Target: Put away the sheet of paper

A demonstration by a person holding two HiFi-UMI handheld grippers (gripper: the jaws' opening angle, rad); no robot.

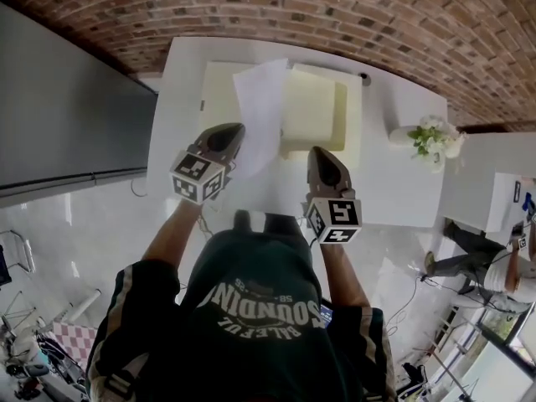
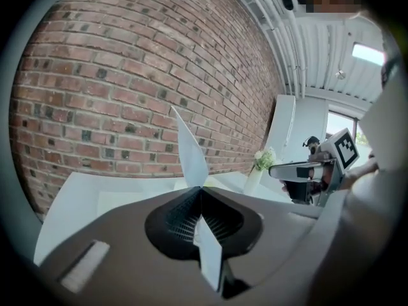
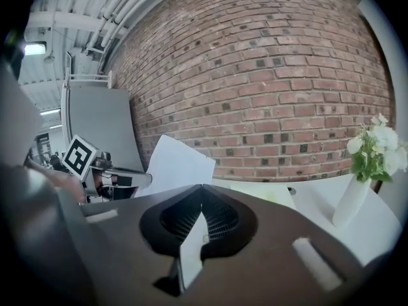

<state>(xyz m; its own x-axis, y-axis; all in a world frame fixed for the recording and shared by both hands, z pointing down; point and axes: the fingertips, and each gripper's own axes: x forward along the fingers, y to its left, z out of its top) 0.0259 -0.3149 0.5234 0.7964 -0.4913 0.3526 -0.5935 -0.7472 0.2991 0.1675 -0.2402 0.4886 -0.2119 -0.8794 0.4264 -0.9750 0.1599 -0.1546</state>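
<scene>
My left gripper (image 1: 237, 132) is shut on the lower edge of a white sheet of paper (image 1: 261, 111), which it holds up, bent, over the white table (image 1: 394, 191). In the left gripper view the sheet (image 2: 189, 153) rises from the closed jaw tips (image 2: 201, 189). A pale yellow open folder (image 1: 322, 111) lies flat behind and under the sheet. To the right, my right gripper (image 1: 317, 152) is shut with nothing between its tips (image 3: 201, 185), just in front of the folder. In the right gripper view the sheet (image 3: 177, 166) shows beside the left gripper (image 3: 115, 177).
A white vase of white flowers (image 1: 431, 138) stands at the table's right end. A brick wall (image 1: 335, 7) runs behind the table. A grey panel (image 1: 67, 115) stands to the left. A person (image 1: 477, 254) is on the floor to the right.
</scene>
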